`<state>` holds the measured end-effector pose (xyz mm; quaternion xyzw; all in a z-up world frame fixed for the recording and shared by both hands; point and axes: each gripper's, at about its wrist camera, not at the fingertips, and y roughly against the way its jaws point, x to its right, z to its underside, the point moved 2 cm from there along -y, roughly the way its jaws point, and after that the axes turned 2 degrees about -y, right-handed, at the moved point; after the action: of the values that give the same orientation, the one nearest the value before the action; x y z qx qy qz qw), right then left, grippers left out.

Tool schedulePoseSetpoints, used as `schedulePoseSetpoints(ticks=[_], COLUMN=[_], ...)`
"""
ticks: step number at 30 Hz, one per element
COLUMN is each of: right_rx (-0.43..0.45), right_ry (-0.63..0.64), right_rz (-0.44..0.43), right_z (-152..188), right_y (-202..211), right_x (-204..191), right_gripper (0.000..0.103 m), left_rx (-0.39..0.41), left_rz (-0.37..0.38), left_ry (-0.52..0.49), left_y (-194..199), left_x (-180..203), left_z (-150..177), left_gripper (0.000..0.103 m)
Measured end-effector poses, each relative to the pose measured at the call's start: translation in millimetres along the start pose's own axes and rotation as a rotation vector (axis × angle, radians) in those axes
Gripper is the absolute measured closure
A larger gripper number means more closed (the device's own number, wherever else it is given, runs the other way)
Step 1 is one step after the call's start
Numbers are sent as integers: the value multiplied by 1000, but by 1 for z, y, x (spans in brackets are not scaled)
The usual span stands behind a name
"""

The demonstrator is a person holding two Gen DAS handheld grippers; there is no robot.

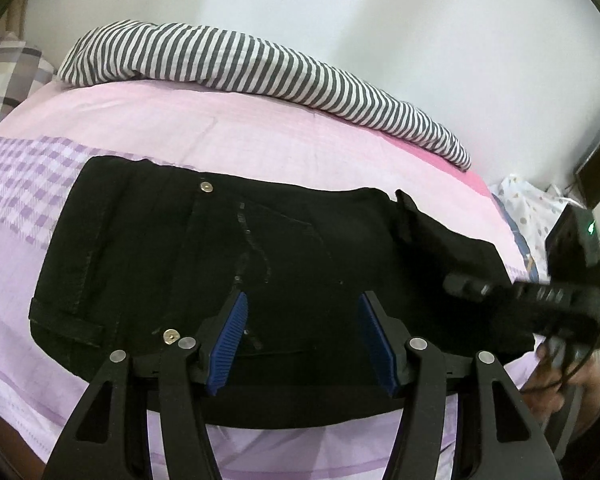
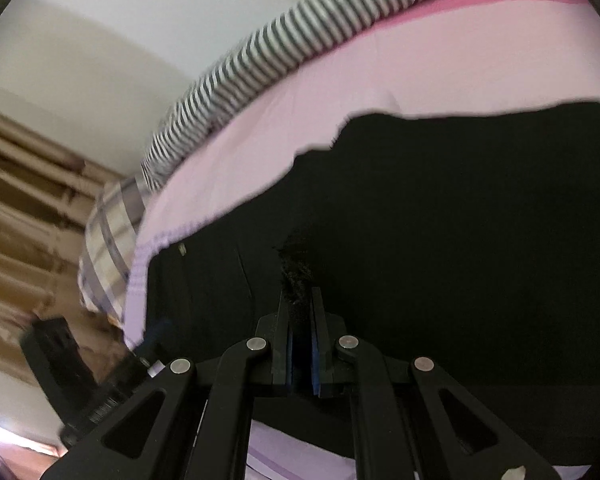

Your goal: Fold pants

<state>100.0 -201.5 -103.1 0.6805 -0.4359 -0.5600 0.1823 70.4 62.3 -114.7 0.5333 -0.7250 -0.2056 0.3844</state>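
Black pants (image 1: 204,248) lie partly folded on a pink and purple bed sheet (image 1: 228,128), waist button to the left. My left gripper (image 1: 303,296) hovers over the pants' middle, open, its blue pads (image 1: 236,320) wide apart with nothing between them. In the left wrist view my right gripper (image 1: 460,284) comes in from the right with black cloth at its tip. In the right wrist view the right gripper (image 2: 300,294) is shut on a frayed hem (image 2: 296,272) of the pants (image 2: 460,240), which fill the frame's right side. The left gripper (image 2: 72,364) shows blurred at lower left.
A striped grey and white roll of bedding (image 1: 260,64) runs along the bed's far edge by a white wall (image 1: 420,20). A plaid pillow (image 1: 8,72) lies at the far left. A dotted cloth (image 1: 528,204) hangs off the bed's right side.
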Motion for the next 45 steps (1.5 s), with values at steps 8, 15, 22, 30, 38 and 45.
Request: schedulePoseSetpoints(ticks=[8,15,22,30,38,45], right_rx=[-88,-96,50,265,297,320], right_ry=[54,74,61,-29,-55,-97], right_rz=[67,49,57,88,48,0], right_z=[25,27,26,11,5,2], right_y=[-21,-19,27,75,85,93], right_x=[7,-2,1,27,29,35], right_gripper=[93,66,59,51,51,50], left_rx=[-26,-90,-184,-353,-423,-424], left_rz=[64,162,277,414,413,410], left_ry=[4,35,70,239,310,331], left_y=[-4,-12,-24,-53,-75,-85], left_x=[5,14,29,36,41,44], left_z=[0,-1,5,12,19,20], left_gripper=[44,44,43,43,43,43])
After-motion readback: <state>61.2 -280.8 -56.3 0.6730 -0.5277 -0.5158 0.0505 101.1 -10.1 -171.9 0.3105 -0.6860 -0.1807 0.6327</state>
